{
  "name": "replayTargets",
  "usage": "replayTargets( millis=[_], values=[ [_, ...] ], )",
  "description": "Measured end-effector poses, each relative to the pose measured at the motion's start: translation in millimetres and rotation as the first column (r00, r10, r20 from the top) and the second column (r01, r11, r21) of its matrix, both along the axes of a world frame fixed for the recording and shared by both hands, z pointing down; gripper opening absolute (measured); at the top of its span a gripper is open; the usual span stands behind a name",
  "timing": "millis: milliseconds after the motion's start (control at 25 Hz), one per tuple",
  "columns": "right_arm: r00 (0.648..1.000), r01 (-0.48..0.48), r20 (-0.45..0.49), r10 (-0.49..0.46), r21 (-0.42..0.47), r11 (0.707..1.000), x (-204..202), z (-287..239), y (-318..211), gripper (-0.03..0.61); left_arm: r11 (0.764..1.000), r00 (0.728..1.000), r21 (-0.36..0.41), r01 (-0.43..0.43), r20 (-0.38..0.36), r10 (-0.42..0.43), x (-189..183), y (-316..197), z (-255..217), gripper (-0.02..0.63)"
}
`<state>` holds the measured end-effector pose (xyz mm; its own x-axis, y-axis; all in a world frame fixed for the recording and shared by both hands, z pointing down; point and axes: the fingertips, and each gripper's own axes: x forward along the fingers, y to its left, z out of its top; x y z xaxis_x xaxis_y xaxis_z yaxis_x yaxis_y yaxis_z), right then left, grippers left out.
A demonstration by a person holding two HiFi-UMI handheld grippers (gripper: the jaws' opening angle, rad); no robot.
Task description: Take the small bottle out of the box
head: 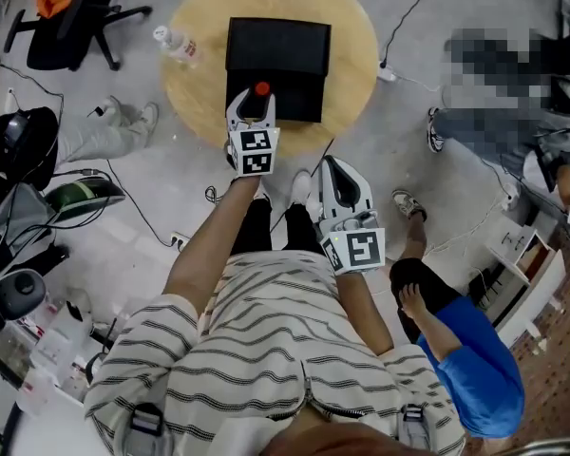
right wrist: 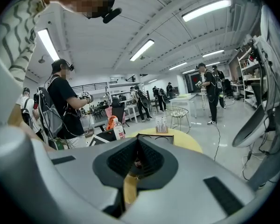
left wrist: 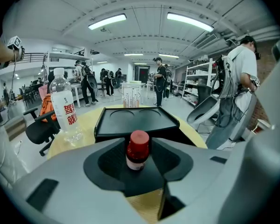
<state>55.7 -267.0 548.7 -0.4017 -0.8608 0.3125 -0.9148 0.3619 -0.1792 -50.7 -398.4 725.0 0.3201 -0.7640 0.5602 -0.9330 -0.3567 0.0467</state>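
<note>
The small bottle (left wrist: 138,149), pale with a red cap (head: 262,90), stands upright between the jaws of my left gripper (head: 254,104), over the near part of the black box (head: 294,98). A gap shows on either side of the bottle, so the gripper is open around it. The box's lid (left wrist: 137,121) lies folded back behind it, with two round hollows in it. My right gripper (head: 335,177) hangs off the table's near edge, close to my body, with its jaws together and nothing in them. In the right gripper view the box (right wrist: 154,138) shows far ahead.
The box sits on a round wooden table (head: 195,93). A clear water bottle (head: 178,46) with a red label (left wrist: 65,107) stands at the table's left. A small rack (left wrist: 131,96) is at its far edge. A black office chair (head: 71,22), floor cables and a seated person in blue (head: 470,354) surround it.
</note>
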Motion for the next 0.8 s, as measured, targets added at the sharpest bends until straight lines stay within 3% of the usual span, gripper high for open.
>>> replayTargets(
  millis=[800],
  values=[
    [1.000,-0.011,-0.008,0.011,-0.022,1.000,5.7,8.0,16.4,0.018,1.000,0.999,0.021,-0.018,0.030,0.017,-0.9,-4.4,19.4,0.155]
  ],
)
